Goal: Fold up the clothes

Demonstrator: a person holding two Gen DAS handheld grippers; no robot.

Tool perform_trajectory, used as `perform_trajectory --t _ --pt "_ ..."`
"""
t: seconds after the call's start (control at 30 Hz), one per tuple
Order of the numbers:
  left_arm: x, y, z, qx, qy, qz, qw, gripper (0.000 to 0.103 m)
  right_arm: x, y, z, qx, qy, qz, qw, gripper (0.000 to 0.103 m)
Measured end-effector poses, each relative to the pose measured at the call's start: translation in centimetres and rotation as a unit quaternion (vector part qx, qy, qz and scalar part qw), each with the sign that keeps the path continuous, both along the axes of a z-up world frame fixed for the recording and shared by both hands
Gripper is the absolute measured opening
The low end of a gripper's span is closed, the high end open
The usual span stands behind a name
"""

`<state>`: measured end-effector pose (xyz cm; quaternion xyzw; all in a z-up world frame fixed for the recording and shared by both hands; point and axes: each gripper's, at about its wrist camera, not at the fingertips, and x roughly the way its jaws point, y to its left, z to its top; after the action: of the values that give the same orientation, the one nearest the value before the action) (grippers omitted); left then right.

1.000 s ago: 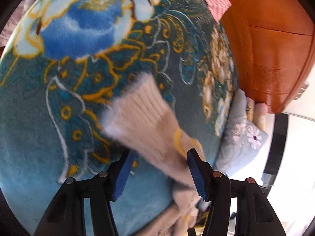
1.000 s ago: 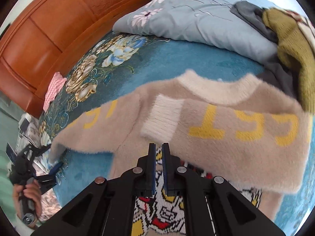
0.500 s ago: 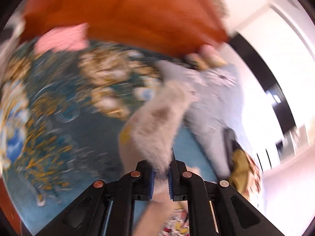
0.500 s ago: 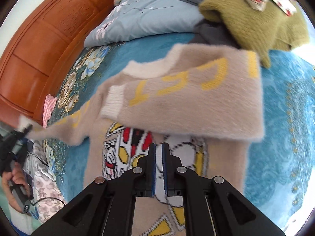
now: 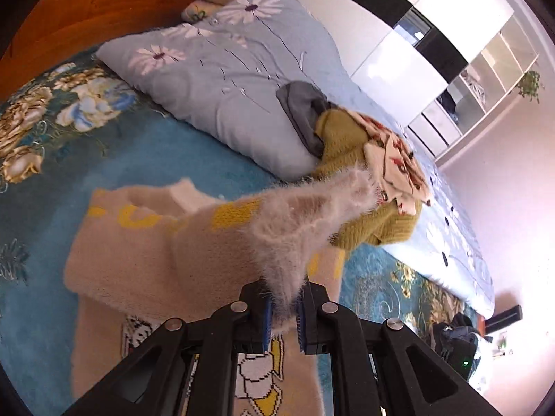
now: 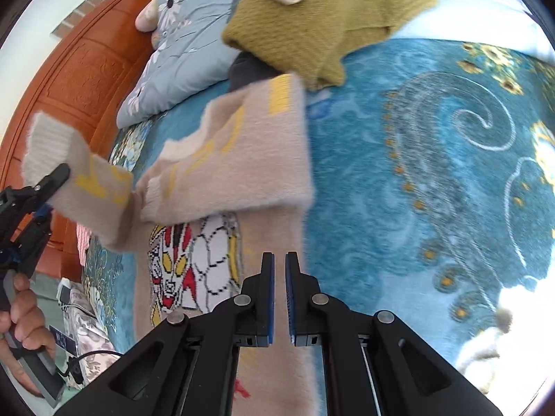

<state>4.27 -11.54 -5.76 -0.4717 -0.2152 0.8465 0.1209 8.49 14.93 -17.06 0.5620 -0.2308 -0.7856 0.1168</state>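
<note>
A fuzzy beige sweater with yellow letters and a cartoon print lies on the blue floral blanket. One sleeve lies folded across its chest. My left gripper is shut on the other sleeve and holds it lifted above the sweater body. In the right wrist view that gripper shows at the far left with the sleeve cuff hanging from it. My right gripper hovers over the sweater's lower part, jaws nearly closed with a narrow gap, holding nothing.
A pile with an olive green sweater, a patterned white garment and a dark grey garment lies on a light blue floral pillow. An orange wooden headboard stands behind. White cabinets line the far wall.
My left gripper closed on the sleeve, lifted it off the blanket and swung it over toward the sweater body. My right gripper drew back toward the sweater's hem.
</note>
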Motion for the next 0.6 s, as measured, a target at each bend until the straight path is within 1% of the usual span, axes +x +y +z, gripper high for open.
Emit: perform_trajectory --t 0.13,0.27,0.37,0.43,0.47,0.53,0.6 --pt "-0.4 3.0 -2.4 -0.024 -0.047 -0.024 0.9983 0.011 1.0 2.0 -0.4 -0.004 -0.009 -0.019 1.000 0.006" --pt "-0.6 5.5 -4.8 -0.052 -0.091 -0.045 0.9935 0.012 1.9 2.9 -1.2 -0.007 -0.021 -0.027 0.999 0.006" --pt "-0.6 6.3 -6.8 -0.061 -0.118 -0.056 0.9895 0.014 2.2 2.8 -1.5 -0.014 -0.026 -0.027 0.999 0.006" --pt "-0.5 6.8 -7.9 -0.070 -0.133 -0.066 0.9865 0.018 2.2 2.4 -1.7 -0.017 -0.027 -0.023 0.999 0.006" --pt "-0.4 7.0 -8.4 -0.073 -0.140 -0.071 0.9849 0.020 2.2 2.3 -1.7 -0.018 -0.027 -0.021 0.999 0.006" --pt "-0.2 7.2 -8.8 -0.063 -0.152 -0.082 0.9829 0.039 2.1 1.9 -1.8 -0.018 -0.030 -0.016 0.999 0.006" --pt "0.2 7.1 -8.9 -0.047 -0.160 -0.091 0.9819 0.048 2.0 1.7 -1.8 -0.021 -0.031 -0.014 0.999 0.006"
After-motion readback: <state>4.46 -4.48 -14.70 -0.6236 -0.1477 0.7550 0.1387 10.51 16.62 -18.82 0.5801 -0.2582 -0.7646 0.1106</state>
